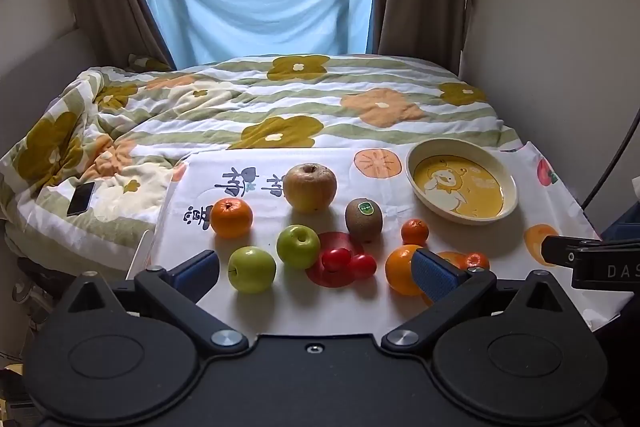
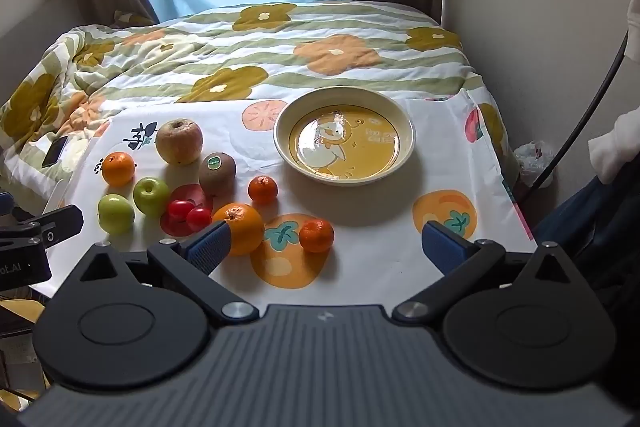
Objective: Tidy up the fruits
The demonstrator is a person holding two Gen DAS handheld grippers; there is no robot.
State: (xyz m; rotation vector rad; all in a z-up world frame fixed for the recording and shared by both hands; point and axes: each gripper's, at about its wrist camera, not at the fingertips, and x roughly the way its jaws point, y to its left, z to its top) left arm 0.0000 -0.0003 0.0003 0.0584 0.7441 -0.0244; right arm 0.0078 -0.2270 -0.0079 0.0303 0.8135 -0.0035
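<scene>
On the white cloth (image 2: 360, 267) with fruit pictures, all the fruit sits loose and the yellow duck plate (image 2: 404, 131) is empty. That plate is in the upper middle of the right wrist view and at the right of the left wrist view.

Both claws are wide apart and hold nothing. The left claw (image 1: 318, 269) hangs over the green apples and small red tomatoes. The right claw (image 2: 332, 247) hangs low in its picture, near a small orange (image 2: 316, 235).

I think the job has not started yet. The first step is likely to pick one fruit and carry it to the plate. The small orange is a good first pick, because it sits apart from the others and close to the right claw. Come down with one finger on each side of it, squeeze softly, and do not bump the big orange (image 2: 240, 227) just beside the left finger.

The kiwi (image 2: 218, 169) is the one long fruit. It stands up on its end, leaning a little, with its sticker near the top. Grab it across its thin middle.
</scene>
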